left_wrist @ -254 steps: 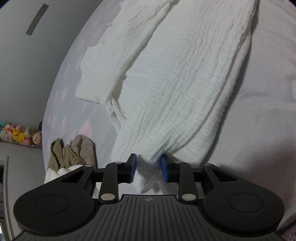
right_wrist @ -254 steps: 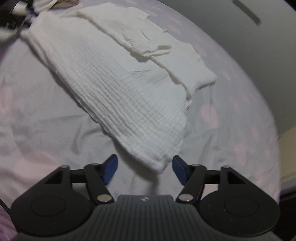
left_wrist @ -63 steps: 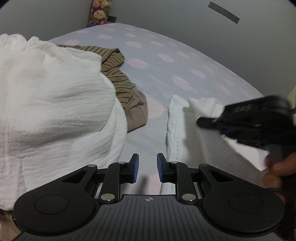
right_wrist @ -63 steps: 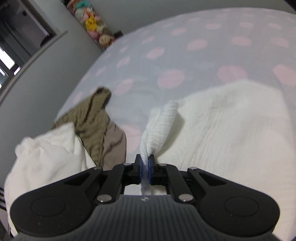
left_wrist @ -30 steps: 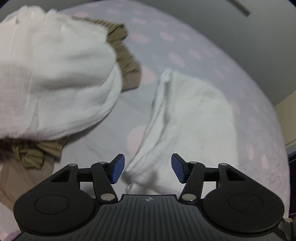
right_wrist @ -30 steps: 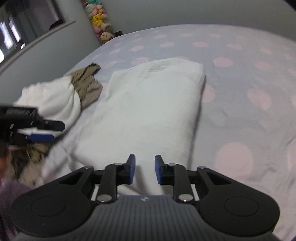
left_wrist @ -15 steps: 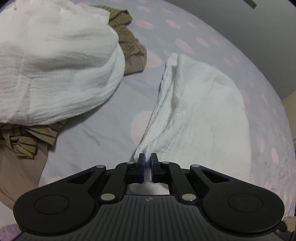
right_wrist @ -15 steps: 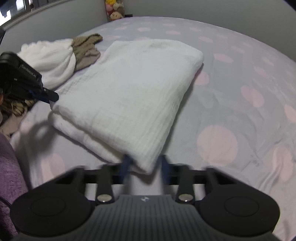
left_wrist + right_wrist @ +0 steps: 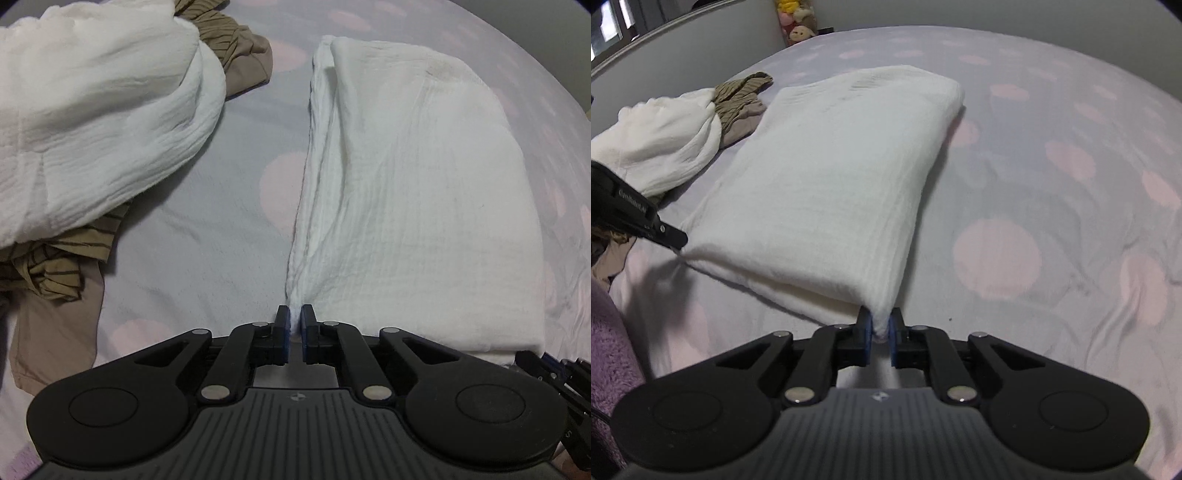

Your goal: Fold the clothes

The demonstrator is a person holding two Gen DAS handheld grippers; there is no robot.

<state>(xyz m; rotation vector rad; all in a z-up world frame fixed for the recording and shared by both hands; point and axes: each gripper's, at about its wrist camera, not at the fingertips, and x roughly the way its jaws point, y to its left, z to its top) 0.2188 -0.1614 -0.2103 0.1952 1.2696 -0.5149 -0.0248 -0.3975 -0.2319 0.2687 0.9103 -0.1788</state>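
Observation:
A folded white crinkled garment (image 9: 413,192) lies on the bed; it also shows in the right wrist view (image 9: 834,177). My left gripper (image 9: 294,321) is shut on its near left corner. My right gripper (image 9: 881,325) is shut on its near right corner. The left gripper's tip shows in the right wrist view (image 9: 670,236) at the garment's left corner. The right gripper shows in the left wrist view (image 9: 554,369) at the lower right edge.
A loose white garment (image 9: 96,122) is heaped at the left over a brown striped one (image 9: 55,266). The bed sheet (image 9: 1052,184) is lilac with pink dots. Stuffed toys (image 9: 796,22) sit far back. A purple fuzzy cloth (image 9: 609,350) lies at the near left.
My right gripper has closed on the garment's near right corner. My left gripper stays shut on the near left corner and has come a little closer to the garment.

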